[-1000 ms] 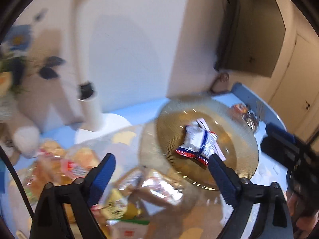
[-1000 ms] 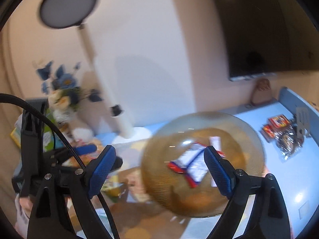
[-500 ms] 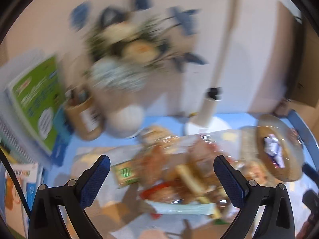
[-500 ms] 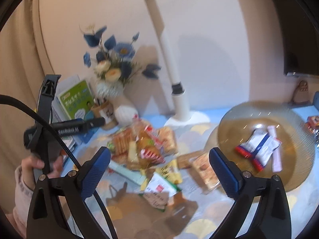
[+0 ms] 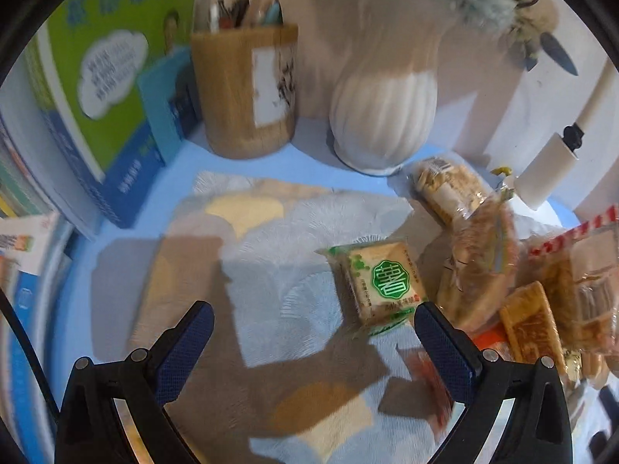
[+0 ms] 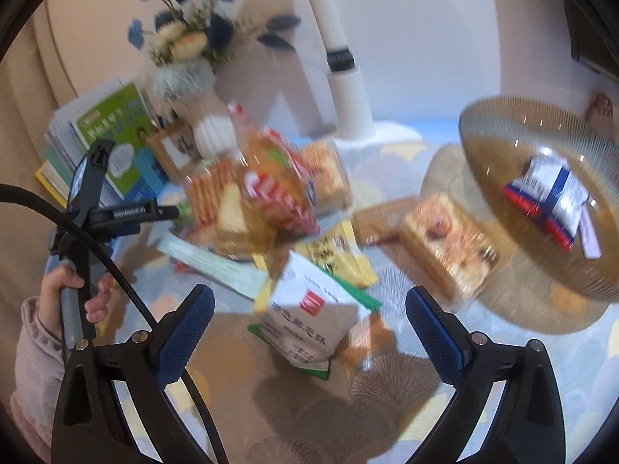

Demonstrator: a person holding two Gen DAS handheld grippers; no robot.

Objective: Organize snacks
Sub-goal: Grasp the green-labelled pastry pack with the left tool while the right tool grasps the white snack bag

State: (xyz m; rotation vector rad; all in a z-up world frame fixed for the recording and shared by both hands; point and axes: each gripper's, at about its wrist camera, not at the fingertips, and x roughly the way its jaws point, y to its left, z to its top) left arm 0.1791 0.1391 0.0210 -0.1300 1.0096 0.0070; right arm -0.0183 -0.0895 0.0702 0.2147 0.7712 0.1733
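I have both tongs spread wide and holding nothing. The left tongs [image 5: 313,336] hang over the patterned cloth [image 5: 271,255] on the table, and the green-label cracker pack [image 5: 381,284] lies flat just inside their right finger, a little apart from the rest. I think this makes it the easiest pick for this side, because nothing leans on it.

The right tongs [image 6: 309,321] point at the white pouch with the red mark [image 6: 309,309], which lies tilted on the near edge of the snack pile [image 6: 263,197]. The pile itself is loose and mixed, clear wrappers resting one on another, so I judge that pulling from the middle could disturb it; the outer packs are better to take first.

The amber glass plate [image 6: 491,123] stands at the right of the pile and seems to be the place for collecting. It holds only a white pack with blue and red stripes [image 6: 549,189]; much of it is free. A cake in clear wrap [image 6: 448,239] lies beside the plate rim, not in it.

Behind, the wooden pen cup [image 5: 247,92] holds pens, and the white vase [image 5: 383,112] holds flowers. A hand [image 6: 73,294] grips the left handle.
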